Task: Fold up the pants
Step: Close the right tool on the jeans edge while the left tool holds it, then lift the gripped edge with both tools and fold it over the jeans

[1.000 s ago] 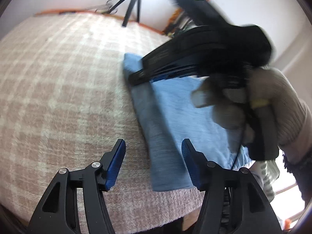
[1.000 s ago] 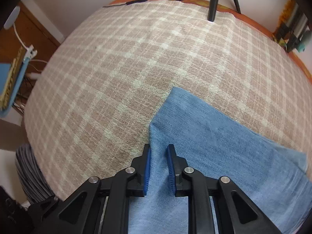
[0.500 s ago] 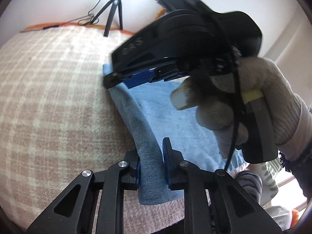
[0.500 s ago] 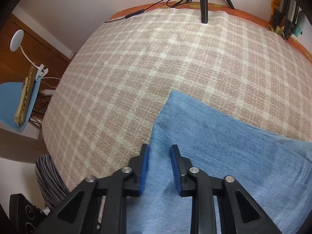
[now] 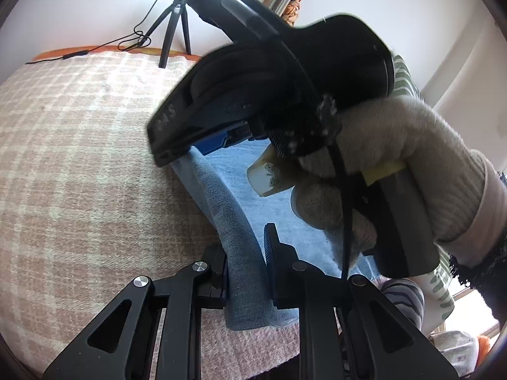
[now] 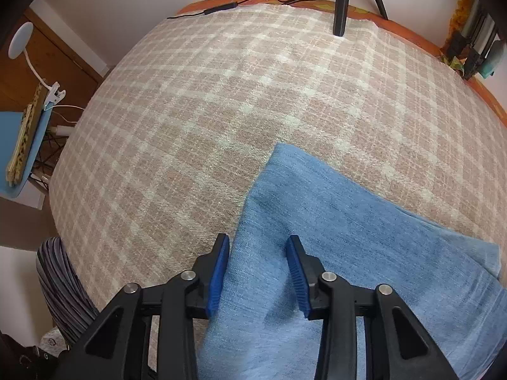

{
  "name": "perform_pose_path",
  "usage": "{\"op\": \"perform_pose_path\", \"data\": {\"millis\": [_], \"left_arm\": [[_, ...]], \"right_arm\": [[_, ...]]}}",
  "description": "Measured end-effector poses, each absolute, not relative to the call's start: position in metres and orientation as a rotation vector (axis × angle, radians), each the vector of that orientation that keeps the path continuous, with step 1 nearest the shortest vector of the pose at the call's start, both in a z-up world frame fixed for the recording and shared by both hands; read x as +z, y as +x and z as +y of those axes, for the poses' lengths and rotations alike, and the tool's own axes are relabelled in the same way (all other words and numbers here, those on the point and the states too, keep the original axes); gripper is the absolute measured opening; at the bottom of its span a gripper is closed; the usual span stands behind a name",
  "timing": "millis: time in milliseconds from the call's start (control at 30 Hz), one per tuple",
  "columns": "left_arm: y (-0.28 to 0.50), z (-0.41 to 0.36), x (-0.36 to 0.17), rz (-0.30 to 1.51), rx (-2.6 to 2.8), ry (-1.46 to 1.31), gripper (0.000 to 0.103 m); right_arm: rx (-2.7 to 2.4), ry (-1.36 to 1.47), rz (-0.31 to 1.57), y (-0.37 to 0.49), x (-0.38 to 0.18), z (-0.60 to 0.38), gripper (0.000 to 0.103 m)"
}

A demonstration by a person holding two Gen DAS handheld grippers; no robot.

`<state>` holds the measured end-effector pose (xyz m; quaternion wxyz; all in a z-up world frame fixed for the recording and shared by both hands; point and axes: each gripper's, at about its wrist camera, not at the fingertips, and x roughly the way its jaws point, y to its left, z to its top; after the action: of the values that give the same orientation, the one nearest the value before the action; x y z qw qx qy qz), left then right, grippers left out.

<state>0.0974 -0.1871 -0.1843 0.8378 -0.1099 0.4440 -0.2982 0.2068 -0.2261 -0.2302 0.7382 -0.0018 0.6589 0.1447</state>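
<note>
Folded light-blue pants (image 6: 348, 221) lie on a beige plaid blanket (image 6: 221, 95). In the right wrist view my right gripper (image 6: 257, 272) points steeply down over the pants' near-left part. Its blue jaws are closing, with a low ridge of the cloth between them that the pads do not pinch. In the left wrist view my left gripper (image 5: 245, 269) is shut on the long left edge of the pants (image 5: 228, 190), which rises off the blanket (image 5: 79, 158) in a raised fold. A gloved hand (image 5: 396, 158) holds the right gripper just beyond, over the pants' far end.
A black tripod (image 6: 342, 0) and a cable (image 6: 221, 8) stand at the blanket's far edge, along an orange rim (image 6: 427, 41). A blue chair (image 6: 22, 136) and a lamp are off to the left. The person's striped trouser leg (image 6: 60, 278) is at the near edge.
The left jaws came together on the pants' left edge and lifted it slightly. The right jaws spread wider over the cloth. The right gripper now looms closer in the left view.
</note>
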Motion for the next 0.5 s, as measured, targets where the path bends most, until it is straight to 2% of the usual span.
{"op": "perform_pose_path", "data": {"millis": [133, 233, 500], "left_arm": [[0.098, -0.191, -0.18, 0.936, -0.646, -0.241, 0.015], [0.098, -0.197, -0.174, 0.93, -0.694, -0.24, 0.014], [0.098, -0.221, -0.159, 0.9, -0.773, -0.215, 0.014]], "right_arm": [[0.332, 0.061, 1.404, 0.204, -0.224, -0.239, 0.017], [0.341, 0.124, 1.354, 0.199, -0.213, -0.255, 0.011], [0.335, 0.246, 1.228, 0.184, -0.179, -0.299, 0.005]]}}
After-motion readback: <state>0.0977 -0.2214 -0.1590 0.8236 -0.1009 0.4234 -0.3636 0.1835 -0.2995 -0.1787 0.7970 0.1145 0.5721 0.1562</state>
